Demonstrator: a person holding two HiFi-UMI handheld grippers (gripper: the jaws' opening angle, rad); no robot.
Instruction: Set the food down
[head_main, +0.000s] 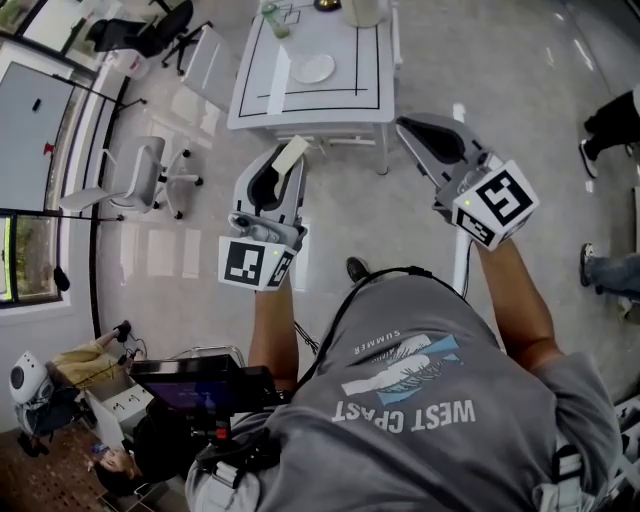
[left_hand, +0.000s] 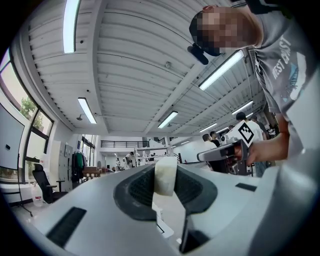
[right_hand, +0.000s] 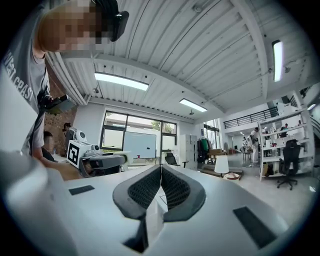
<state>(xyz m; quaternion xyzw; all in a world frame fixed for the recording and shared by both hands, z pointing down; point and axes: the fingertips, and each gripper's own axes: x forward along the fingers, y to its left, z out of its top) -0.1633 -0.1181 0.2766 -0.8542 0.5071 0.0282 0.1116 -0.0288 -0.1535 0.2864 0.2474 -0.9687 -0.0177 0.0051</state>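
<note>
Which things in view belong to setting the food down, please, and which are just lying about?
For the job: left claw, shut on the pale food slice; white table ahead; white plate on it, a likely spot.
Lying about: right claw, shut and empty; grey office chair.

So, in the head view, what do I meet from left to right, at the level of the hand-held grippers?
Office chair, left hand-held gripper holding the food, right hand-held gripper, a bystander's shoe.
</note>
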